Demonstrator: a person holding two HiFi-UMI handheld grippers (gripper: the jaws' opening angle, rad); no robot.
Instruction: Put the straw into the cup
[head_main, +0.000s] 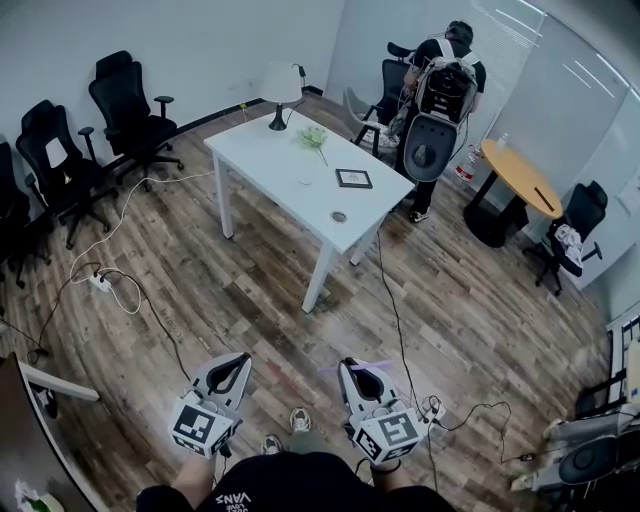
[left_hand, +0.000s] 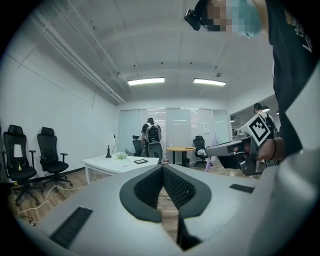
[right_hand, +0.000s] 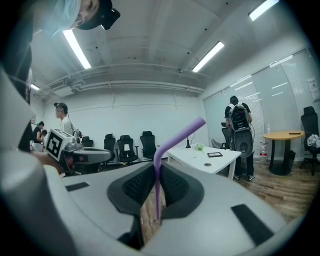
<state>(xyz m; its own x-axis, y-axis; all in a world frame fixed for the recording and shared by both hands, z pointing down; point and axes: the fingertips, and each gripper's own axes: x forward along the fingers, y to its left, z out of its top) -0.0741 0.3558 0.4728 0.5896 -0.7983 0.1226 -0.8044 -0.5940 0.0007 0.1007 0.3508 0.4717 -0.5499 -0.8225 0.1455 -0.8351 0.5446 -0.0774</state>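
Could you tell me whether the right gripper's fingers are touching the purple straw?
Touching. The right gripper view shows the purple straw clamped upright between the right gripper's fingers, with no gap visible.

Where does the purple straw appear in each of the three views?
Head view: straw lower middle, across the right gripper's tip.
Left gripper view: straw right of centre, at the right gripper.
Right gripper view: straw at centre, clamped between the jaws.
Shared landmark: the white table.
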